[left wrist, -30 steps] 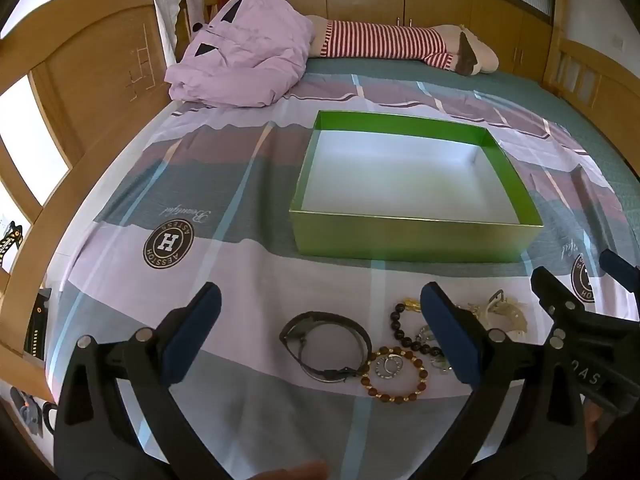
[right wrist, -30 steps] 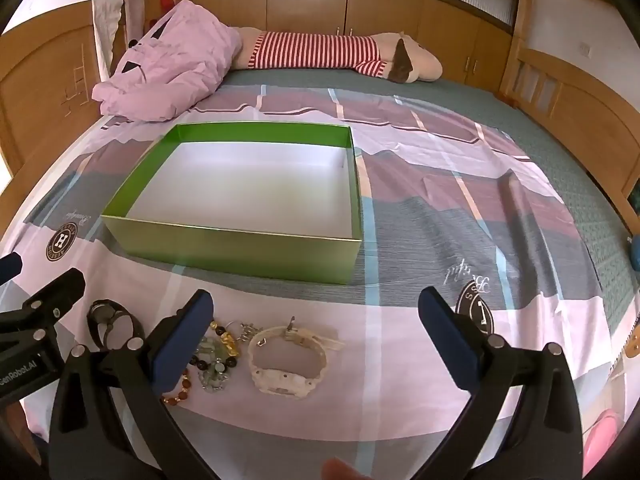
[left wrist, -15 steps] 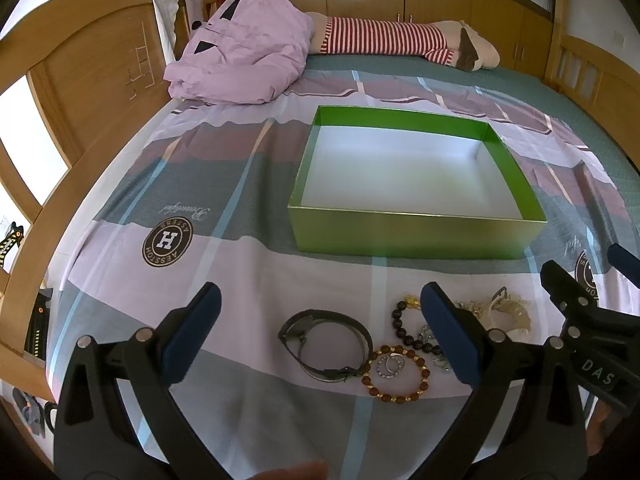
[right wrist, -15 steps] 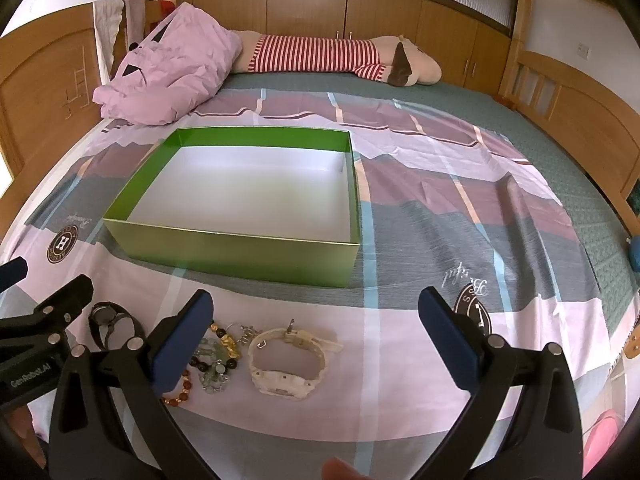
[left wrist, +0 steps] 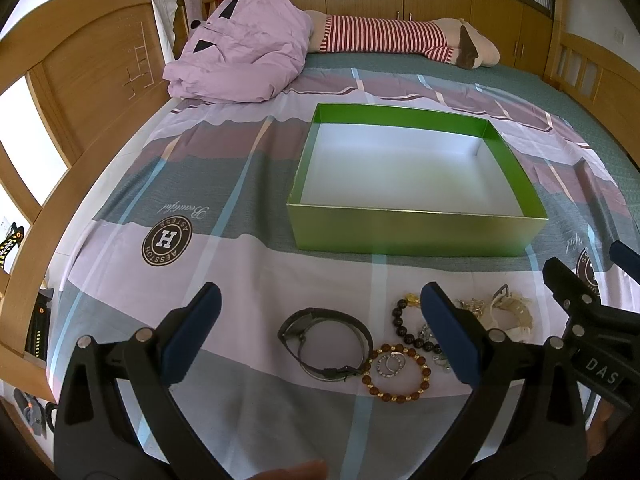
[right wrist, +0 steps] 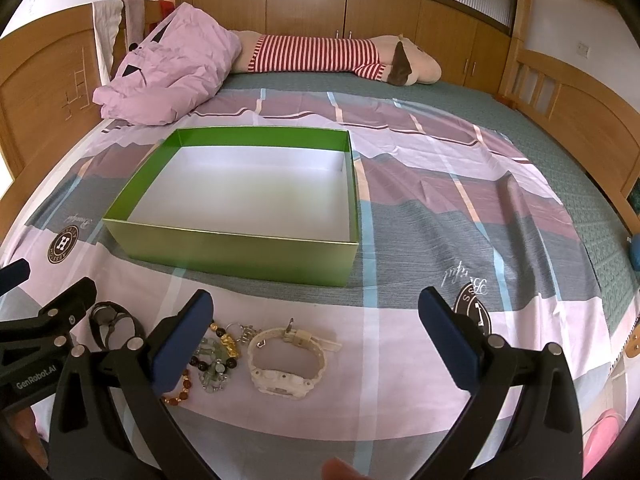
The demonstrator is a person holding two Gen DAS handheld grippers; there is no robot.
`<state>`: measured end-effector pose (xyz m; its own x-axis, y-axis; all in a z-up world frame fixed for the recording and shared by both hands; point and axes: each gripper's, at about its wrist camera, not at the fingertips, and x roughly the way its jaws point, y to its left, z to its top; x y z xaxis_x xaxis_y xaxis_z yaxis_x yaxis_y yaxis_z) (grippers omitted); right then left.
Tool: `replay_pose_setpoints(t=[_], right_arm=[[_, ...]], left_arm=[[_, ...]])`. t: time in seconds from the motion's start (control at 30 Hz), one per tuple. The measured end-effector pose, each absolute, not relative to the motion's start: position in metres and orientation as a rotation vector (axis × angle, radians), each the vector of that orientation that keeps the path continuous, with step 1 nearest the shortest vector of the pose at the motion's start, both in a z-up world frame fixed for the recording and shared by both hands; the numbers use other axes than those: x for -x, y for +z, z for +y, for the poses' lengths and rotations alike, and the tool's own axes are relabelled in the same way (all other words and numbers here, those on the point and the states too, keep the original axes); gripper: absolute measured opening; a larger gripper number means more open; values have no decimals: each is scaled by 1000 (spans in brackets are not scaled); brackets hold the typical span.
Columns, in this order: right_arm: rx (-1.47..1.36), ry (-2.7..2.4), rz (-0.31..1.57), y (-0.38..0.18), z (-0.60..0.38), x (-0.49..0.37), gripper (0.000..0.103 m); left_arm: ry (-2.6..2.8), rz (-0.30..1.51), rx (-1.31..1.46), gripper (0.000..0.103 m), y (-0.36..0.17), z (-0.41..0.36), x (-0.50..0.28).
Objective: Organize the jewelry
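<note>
An empty green box (left wrist: 412,236) with a white floor stands on the bed; it also shows in the right wrist view (right wrist: 240,250). In front of it lies jewelry: a black watch (left wrist: 326,344), an amber bead bracelet (left wrist: 398,372) around a silver ring (left wrist: 390,364), a dark bead bracelet (left wrist: 408,326), and a white watch (right wrist: 286,358). My left gripper (left wrist: 320,332) is open above the black watch. My right gripper (right wrist: 316,328) is open above the white watch. Both are empty.
A crumpled pink quilt (left wrist: 240,52) and a striped plush toy (left wrist: 384,36) lie at the far end of the bed. Wooden bed rails (left wrist: 92,80) run along the left and right (right wrist: 580,120) sides. The patterned sheet (right wrist: 460,208) spreads right of the box.
Both grippers have drifted slightly; the view shifted a little toward the box. Nothing was grasped or moved on the bed.
</note>
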<state>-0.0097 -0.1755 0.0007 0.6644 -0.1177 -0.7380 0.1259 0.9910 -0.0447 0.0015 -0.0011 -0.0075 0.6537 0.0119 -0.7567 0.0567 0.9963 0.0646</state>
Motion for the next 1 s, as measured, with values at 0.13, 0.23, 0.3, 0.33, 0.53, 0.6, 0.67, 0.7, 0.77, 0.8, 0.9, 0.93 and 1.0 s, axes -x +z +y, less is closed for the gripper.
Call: replay_pose_setpoints(t=[0.13,0.23,0.3,0.33,0.53,0.6,0.67,0.7,0.77,0.8,0.9,0.93,1.0], right_arm=[[-11,-139,833,0,-176,10,102],[-11,-138,833,0,-176,10,102],[-12,-138,833,0,-176,10,102],[-13,-138,833,0,-176,10,102],[-11,-138,832,0,-175,10,102],[-11,-138,832,0,-175,10,102],[-11,-139,832,0,-174,10,102],[-11,-139,833,0,-174,10,102],[-13,-137,833,0,-175,10,102],[-12,-137,832,-1,-175,10,102],[-8,-137,832,0,-174,10,102],[-8,-137,832,-1,-173,10,102],[-8,-137,833,-1,-174,10,102]], left_arm=[[-26,859,-85,101,-8,-1,-2],[-26,859,-86,101,-8,-1,-2],[-25,860,-85,101,-8,-1,-2],[-25,861,-85,101,-8,-1,-2],[-27,862,-87,101,-11,-2,-1],[-29,863,-88,101,-13,-2,-1],[-28,863,-88,101,-13,-2,-1],[-29,865,-88,101,-14,-2,-1],[-30,867,-92,101,-15,-2,0],[-30,868,-93,101,-15,-2,0],[-32,871,-96,101,-15,-1,-1],[-33,871,-96,101,-16,0,0],[-33,872,-96,101,-16,0,0]])
